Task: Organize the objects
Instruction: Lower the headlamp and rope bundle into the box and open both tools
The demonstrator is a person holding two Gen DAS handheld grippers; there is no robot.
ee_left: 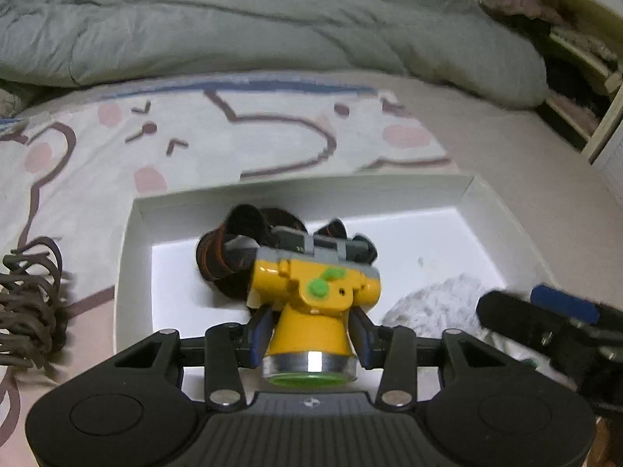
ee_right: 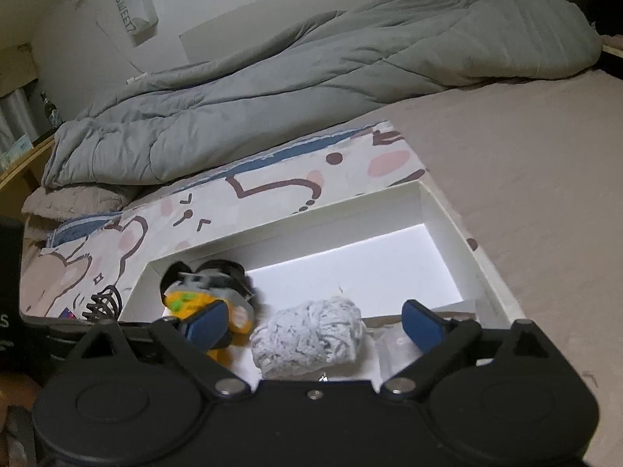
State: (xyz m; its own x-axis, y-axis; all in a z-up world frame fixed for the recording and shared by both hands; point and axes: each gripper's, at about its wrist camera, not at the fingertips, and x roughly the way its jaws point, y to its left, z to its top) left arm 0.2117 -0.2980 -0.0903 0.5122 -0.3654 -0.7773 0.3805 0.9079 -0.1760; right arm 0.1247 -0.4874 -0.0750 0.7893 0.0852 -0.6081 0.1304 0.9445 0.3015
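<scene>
My left gripper (ee_left: 311, 330) is shut on a yellow headlamp (ee_left: 315, 295) with green buttons and a black strap (ee_left: 233, 257), holding it over the left part of a white open box (ee_left: 132, 257). The headlamp also shows in the right wrist view (ee_right: 194, 303). A grey-white fluffy bundle (ee_right: 311, 338) lies in the box near its front edge; it also shows in the left wrist view (ee_left: 436, 303). My right gripper (ee_right: 315, 323) is open, its blue pads (ee_right: 420, 321) on either side of the bundle, above the box's (ee_right: 447, 214) front edge.
The box sits on a bed with a pink cartoon-print sheet (ee_left: 194, 136). A rumpled grey duvet (ee_left: 233, 19) lies behind. A dark coiled cord (ee_left: 31, 295) lies left of the box. The right gripper shows in the left wrist view (ee_left: 553, 323).
</scene>
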